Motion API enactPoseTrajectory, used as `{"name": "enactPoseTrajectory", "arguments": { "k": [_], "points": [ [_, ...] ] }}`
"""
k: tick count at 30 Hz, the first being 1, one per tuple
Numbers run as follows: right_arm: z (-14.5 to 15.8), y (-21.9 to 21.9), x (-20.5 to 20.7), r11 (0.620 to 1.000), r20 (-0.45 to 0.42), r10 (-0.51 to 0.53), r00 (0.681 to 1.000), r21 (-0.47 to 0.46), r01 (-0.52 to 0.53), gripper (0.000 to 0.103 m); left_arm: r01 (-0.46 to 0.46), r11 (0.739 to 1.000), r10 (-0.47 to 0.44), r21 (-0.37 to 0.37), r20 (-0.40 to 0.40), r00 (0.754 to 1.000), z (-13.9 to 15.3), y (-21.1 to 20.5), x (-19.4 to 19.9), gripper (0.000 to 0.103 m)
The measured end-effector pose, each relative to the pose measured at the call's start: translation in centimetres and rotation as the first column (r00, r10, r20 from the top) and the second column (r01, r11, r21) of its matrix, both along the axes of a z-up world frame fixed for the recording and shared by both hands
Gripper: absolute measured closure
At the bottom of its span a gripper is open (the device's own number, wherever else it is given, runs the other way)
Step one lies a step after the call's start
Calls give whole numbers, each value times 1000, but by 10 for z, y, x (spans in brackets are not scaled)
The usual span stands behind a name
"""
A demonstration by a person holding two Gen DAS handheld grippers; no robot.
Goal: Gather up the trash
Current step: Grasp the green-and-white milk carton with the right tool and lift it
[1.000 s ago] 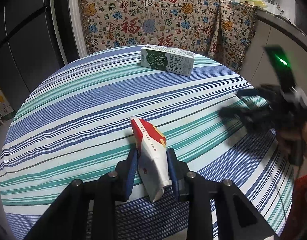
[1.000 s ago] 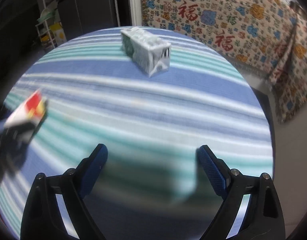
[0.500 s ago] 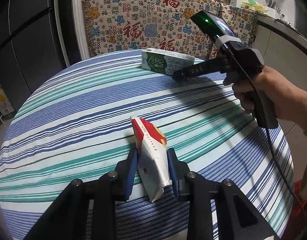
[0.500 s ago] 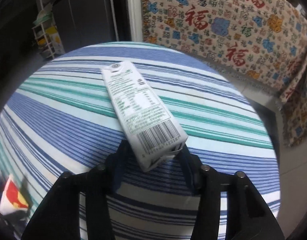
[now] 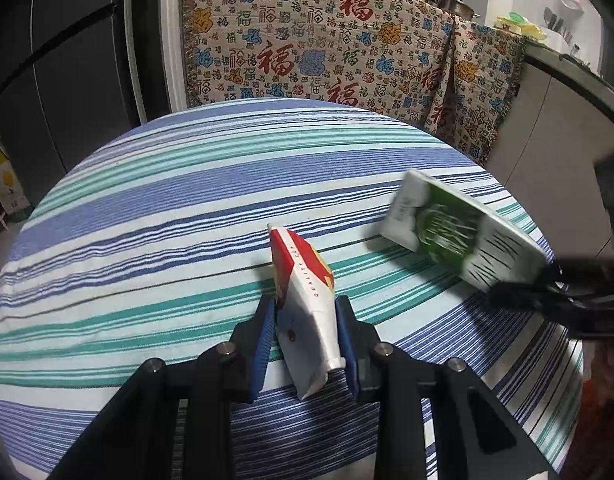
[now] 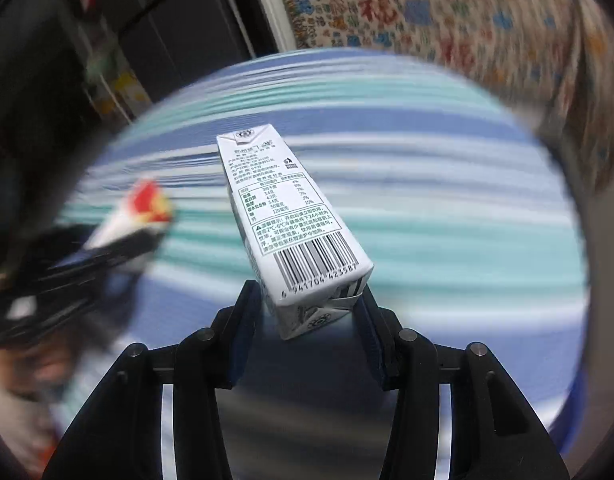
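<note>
- Left tongs [image 5: 307, 340] clamped on red-and-white carton [image 5: 305, 300], its far end resting on striped desk [image 5: 147, 240].
- Right tongs [image 6: 313, 320] gripping barcode end of milk carton [image 6: 291, 220], jaws narrowed onto it, carton sticking out ahead, tilted above desk.
- Cartons near, apart.

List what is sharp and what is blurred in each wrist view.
Left wrist view: the paper cup and striped tablecloth are sharp, the milk carton is smeared. Right wrist view: the carton and the gripper fingers are crisp, the tablecloth and patterned drape streak.
</note>
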State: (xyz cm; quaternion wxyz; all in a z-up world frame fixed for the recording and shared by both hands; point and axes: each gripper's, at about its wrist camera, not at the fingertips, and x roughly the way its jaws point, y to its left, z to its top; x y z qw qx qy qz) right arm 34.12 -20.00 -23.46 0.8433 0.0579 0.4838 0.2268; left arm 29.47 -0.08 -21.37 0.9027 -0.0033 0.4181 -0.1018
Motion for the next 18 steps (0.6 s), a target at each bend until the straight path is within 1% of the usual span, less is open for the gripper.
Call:
{"name": "enactPoseTrajectory", "arguments": {
  "k": [2,3,4,5,6,7,8,9,10,11,12,13,14,15,16,17,18],
  "points": [
    [-1,-16,-10,985,-74,-38,997,164,50,54,-4,1000,4,-7,-3,1000,1,0,0,71],
    [-3,-25,-12,968,-108,-57,993,236,82,54,-5,1000,5,-6,-3,1000,1,-1,-1,71],
    [-5,-33,-12,950,-137,-78,988,290,115,54,-6,1000,6,-5,-4,1000,2,-1,0,71],
    [-8,-40,-10,936,-161,-94,982,323,143,54,-6,1000,6,-4,-4,1000,2,-2,-1,71],
    [-11,-46,-10,926,-180,-112,977,337,168,54,-6,1000,6,-6,-5,1000,2,-2,-1,70],
    [-14,-54,-8,921,-190,-146,971,333,203,54,-4,1000,4,-11,-9,1000,2,-1,-1,70],
    [-17,-64,-8,907,-194,-183,964,345,242,53,0,1000,0,-18,-16,1000,1,0,0,69],
    [-18,-72,-7,892,-201,-210,957,362,271,52,3,999,-4,-33,-28,1000,1,3,1,67],
    [-19,-82,-7,877,-205,-239,949,373,302,49,4,999,-5,-42,-37,999,1,6,0,65],
    [-17,-89,-6,875,-196,-268,943,360,323,45,4,999,-6,-46,-45,999,1,8,-1,64],
    [-12,-93,-6,887,-167,-288,943,325,329,34,3,999,-5,-45,-49,999,2,10,-1,58],
    [-9,-94,-6,902,-138,-297,945,285,325,21,-2,999,0,-39,-54,999,2,12,-2,56],
    [-4,-94,-6,918,-104,-308,946,229,324,16,-12,999,10,-35,-59,998,3,17,-3,53],
    [1,-94,-6,931,-63,-316,947,171,323,12,-20,999,18,-39,-65,998,4,22,-4,52],
    [7,-91,-5,945,-11,-307,952,117,306,12,-21,998,17,-51,-69,997,5,26,-5,51],
    [12,-87,-3,957,23,-281,959,78,279,11,-15,998,11,-62,-73,997,7,28,-6,47],
    [17,-82,1,968,48,-248,968,50,246,8,2,997,-7,-75,-73,997,9,30,-7,43]
  ]
}}
